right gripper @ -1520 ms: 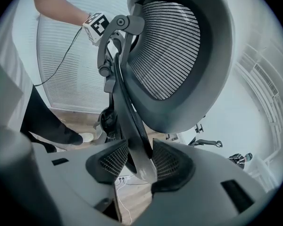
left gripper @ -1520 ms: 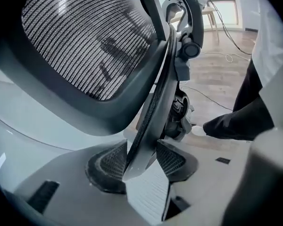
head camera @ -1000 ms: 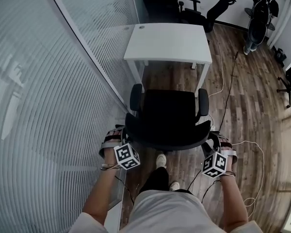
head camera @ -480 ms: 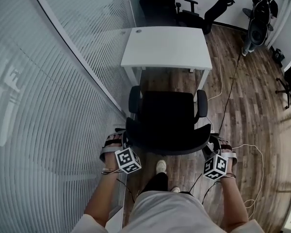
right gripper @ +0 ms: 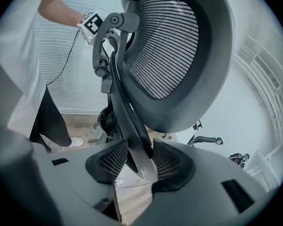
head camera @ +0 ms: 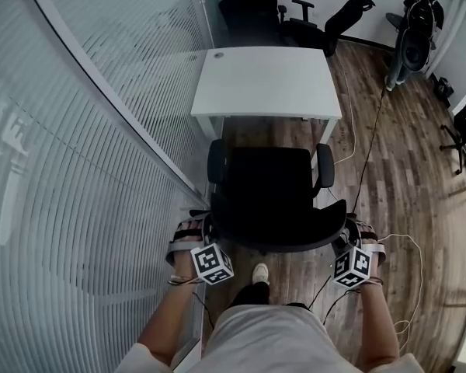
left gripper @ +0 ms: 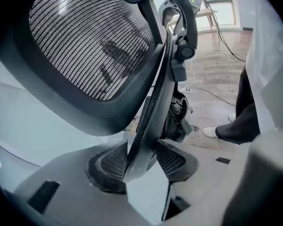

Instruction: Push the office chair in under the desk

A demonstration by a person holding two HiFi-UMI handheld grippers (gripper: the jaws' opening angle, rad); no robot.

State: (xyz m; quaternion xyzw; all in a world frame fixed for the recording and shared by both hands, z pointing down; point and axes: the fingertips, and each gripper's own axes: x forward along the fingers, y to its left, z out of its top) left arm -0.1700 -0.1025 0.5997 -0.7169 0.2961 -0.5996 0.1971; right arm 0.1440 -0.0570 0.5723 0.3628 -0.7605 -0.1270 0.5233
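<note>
Currently the desk (head camera: 264,84) stands far, and the office chair (head camera: 268,185) sits just on its near side, seat not yet under. Heavy but stiff, it should roll freely if held by the backrest rim (left gripper: 151,102), which left gripper (left gripper: 142,160) and right gripper (right gripper: 137,160) each clamp at its sides. Since a second ago it has rolled deskward.

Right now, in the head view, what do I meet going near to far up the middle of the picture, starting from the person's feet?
white shoe → office chair → white desk → black chair at the far wall
</note>
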